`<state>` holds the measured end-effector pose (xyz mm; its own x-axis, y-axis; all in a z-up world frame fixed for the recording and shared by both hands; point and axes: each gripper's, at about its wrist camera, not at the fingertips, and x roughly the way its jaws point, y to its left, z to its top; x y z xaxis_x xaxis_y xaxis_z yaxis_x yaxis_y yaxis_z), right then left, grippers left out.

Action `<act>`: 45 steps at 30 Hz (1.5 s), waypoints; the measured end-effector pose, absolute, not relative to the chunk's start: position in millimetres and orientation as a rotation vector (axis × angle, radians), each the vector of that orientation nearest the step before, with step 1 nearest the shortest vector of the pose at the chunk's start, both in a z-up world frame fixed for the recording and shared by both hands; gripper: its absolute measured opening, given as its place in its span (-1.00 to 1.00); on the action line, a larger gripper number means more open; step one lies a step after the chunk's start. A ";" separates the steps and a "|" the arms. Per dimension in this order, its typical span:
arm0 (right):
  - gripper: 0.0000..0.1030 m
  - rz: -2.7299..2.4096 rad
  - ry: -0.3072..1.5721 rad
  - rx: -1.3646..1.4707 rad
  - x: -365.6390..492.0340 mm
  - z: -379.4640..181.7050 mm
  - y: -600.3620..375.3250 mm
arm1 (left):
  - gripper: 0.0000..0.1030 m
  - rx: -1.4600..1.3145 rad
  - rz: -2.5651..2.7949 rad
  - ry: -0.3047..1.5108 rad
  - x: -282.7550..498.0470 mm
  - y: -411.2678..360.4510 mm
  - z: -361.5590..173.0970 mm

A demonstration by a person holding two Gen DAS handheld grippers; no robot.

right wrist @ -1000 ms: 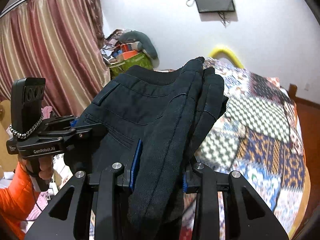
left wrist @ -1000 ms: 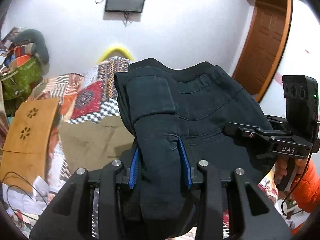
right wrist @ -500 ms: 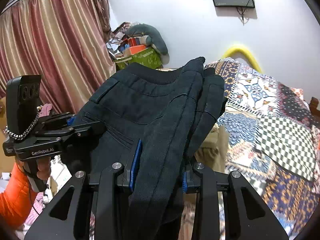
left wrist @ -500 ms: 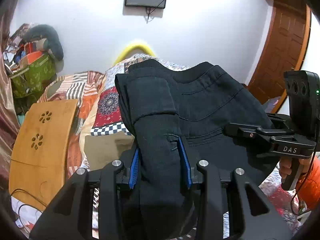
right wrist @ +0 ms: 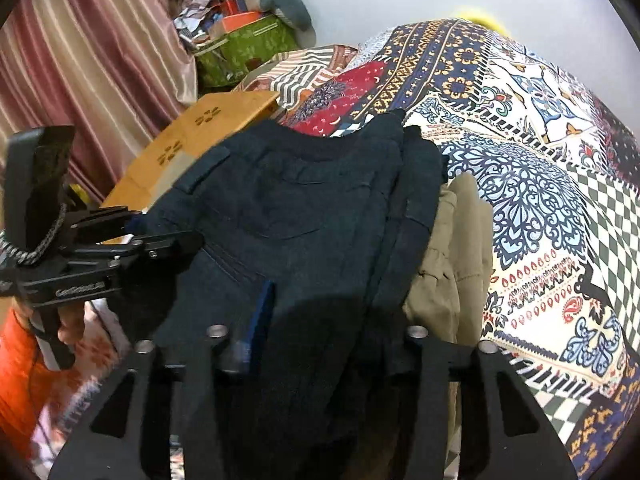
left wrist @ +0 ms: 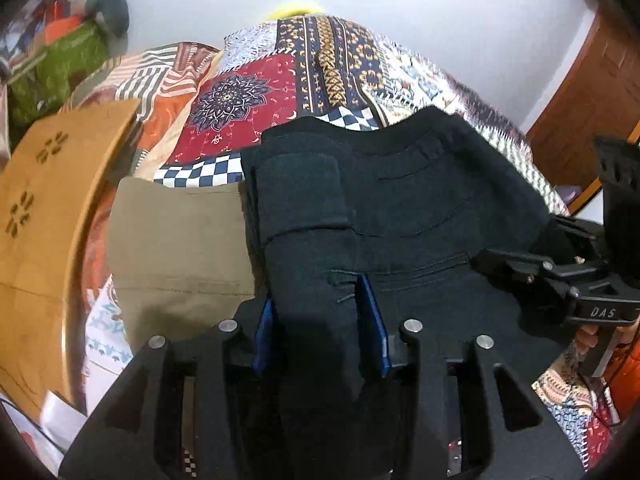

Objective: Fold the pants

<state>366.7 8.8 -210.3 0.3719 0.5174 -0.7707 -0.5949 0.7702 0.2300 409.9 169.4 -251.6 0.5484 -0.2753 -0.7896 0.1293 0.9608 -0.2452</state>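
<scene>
left wrist view: the left gripper [left wrist: 318, 312] has a thick fold of the black pants [left wrist: 420, 208] between its blue pads [left wrist: 370, 320], and its jaws are opening; the cloth fills the gap and both pads touch it. the folded pants spread ahead and to the right of the fingers, over a patchwork bedspread [left wrist: 280, 92]. just left of the fingers lies a folded olive garment [left wrist: 176, 240], and further left a wooden board [left wrist: 52, 208] with cut-out flower shapes. at the far right the right gripper [left wrist: 532, 272] reaches into the other edge of the pants.

right wrist view: the right gripper [right wrist: 320, 304] has a bunched edge of the black pants [right wrist: 304, 200] between its fingers, and its jaws are opening; only the left blue pad [right wrist: 260, 312] shows, against the cloth, the other being hidden by fabric. the olive garment [right wrist: 452, 264] sits just right of the fingers, partly under the pants. the left gripper [right wrist: 160, 248] meets the pants at the left, with an orange sleeve [right wrist: 16, 360] below it.
</scene>
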 end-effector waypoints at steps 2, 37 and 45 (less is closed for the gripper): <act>0.00 0.711 0.960 -0.117 361.5 -203.8 4.0 | -0.21 -0.174 -0.233 0.956 408.1 173.3 -245.4; -0.12 0.675 0.745 -0.099 286.0 -131.6 -23.7 | -0.26 0.044 -0.081 0.709 312.0 115.0 -149.7; -0.11 0.670 0.537 -0.064 217.9 -49.7 -45.9 | -0.26 0.014 -0.064 0.499 240.0 105.0 -60.8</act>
<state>217.9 -45.9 -49.7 0.6537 0.5738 -0.4934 -0.6060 0.7875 0.1129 240.0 105.0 -60.8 0.8761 -0.0578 -0.4787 0.0646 0.9979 -0.0024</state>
